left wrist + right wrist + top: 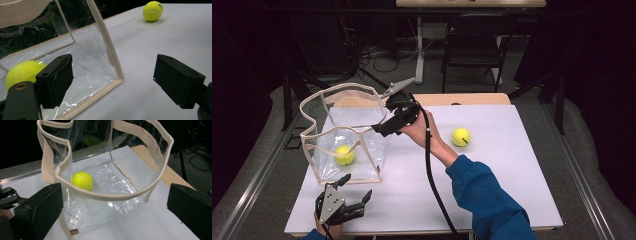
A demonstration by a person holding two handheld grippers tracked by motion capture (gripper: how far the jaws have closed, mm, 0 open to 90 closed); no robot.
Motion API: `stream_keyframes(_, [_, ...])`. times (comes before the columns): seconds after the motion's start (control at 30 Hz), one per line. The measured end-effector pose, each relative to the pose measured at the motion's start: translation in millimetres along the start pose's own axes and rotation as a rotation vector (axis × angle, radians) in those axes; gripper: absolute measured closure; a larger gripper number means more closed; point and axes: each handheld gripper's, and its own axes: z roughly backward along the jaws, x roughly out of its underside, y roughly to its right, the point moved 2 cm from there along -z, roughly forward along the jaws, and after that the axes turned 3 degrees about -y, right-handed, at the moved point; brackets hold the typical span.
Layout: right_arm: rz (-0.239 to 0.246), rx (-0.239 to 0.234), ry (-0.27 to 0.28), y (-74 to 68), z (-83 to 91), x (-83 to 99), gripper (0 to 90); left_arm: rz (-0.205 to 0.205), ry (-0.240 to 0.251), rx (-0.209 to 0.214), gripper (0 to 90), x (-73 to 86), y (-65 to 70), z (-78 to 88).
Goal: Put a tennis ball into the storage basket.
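Note:
A clear plastic tote bag [367, 150] with beige trim stands open on the white tabletop [502, 175], left of centre. One yellow tennis ball [344, 155] lies inside it on the bottom. A second tennis ball [461, 137] rests on the table to the right. My right gripper [382, 127] hovers at the bag's right rim, open and empty; its view looks down past the rim [112, 196] at the inner ball [82, 180]. My left gripper [357, 187] sits near the front edge below the bag, open and empty, facing the bag's corner seam [110, 50] and the inner ball [21, 72].
A bare wooden strip [472, 98] runs along the table's far edge. Behind it stand a black chair [472, 40] and a white desk leg [418, 50], with cables on the floor. The right gripper's cable [429, 165] trails across the table toward the front.

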Motion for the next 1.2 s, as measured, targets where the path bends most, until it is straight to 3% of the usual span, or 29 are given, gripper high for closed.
stream_keyframes(0.5, [-0.009,0.018,0.006,7.7,25.1,33.1,0.0,-0.001,-0.003,0.000,15.8,0.0,0.4,-0.9])
stream_keyframes(0.83, [-0.013,0.060,-0.011,15.7,35.4,55.9,0.0,0.000,-0.003,-0.001,15.9,-0.1,0.7,-1.1])
stream_keyframes(1.2, [-0.002,0.052,-0.006,14.5,45.4,79.9,0.0,0.000,-0.001,0.000,15.9,-0.1,0.3,-0.5])
